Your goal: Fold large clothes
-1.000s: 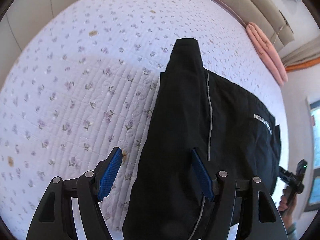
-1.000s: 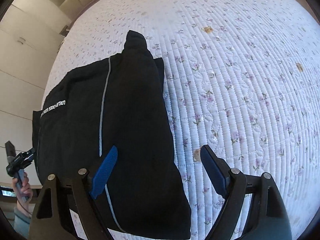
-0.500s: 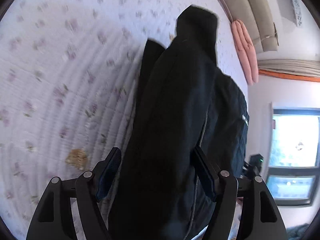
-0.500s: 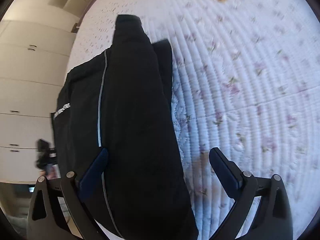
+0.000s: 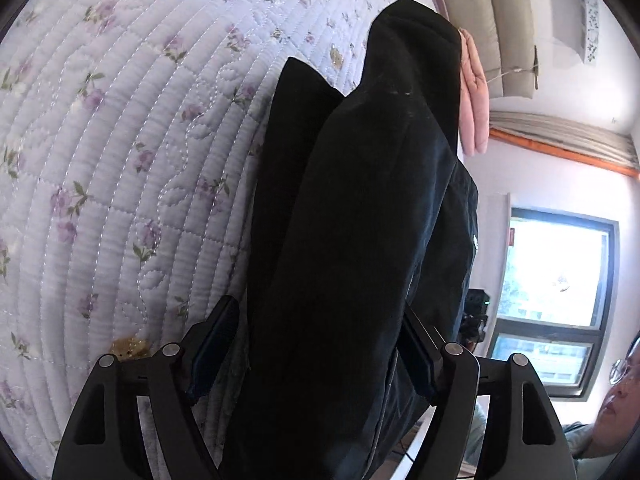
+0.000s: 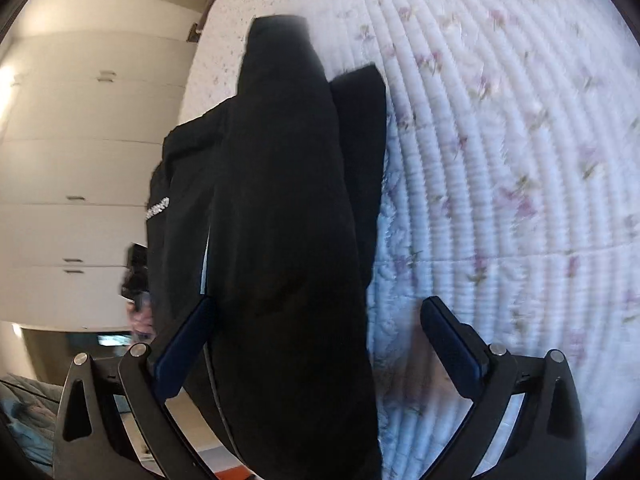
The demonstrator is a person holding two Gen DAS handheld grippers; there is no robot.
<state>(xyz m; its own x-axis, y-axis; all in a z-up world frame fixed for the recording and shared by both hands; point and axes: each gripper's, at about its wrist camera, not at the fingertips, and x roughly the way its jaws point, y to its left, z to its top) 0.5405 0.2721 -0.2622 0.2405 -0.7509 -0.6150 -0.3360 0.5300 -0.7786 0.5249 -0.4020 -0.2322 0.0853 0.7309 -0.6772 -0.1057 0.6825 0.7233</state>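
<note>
A large black garment (image 5: 360, 220) lies folded lengthwise on a white floral quilted bed (image 5: 120, 140). It also shows in the right wrist view (image 6: 280, 200), with a white logo print (image 6: 157, 209) on its left part. My left gripper (image 5: 320, 344) is open, low over the garment's near end, with the cloth bulging between its blue-padded fingers (image 5: 216, 340). My right gripper (image 6: 320, 344) is open over the garment's other near end, its left finger (image 6: 184, 344) against the cloth and its right finger (image 6: 452, 344) over the quilt.
A pink pillow (image 5: 474, 92) lies at the bed's far edge by a beige headboard (image 5: 504, 20). A window (image 5: 556, 280) and a person's face (image 5: 624, 392) are at the right. White cabinets (image 6: 80, 180) stand at the left in the right wrist view.
Both grippers have dropped down and moved in close to the garment's near edge, staying open. The garment now fills the space between the fingers in each view.
</note>
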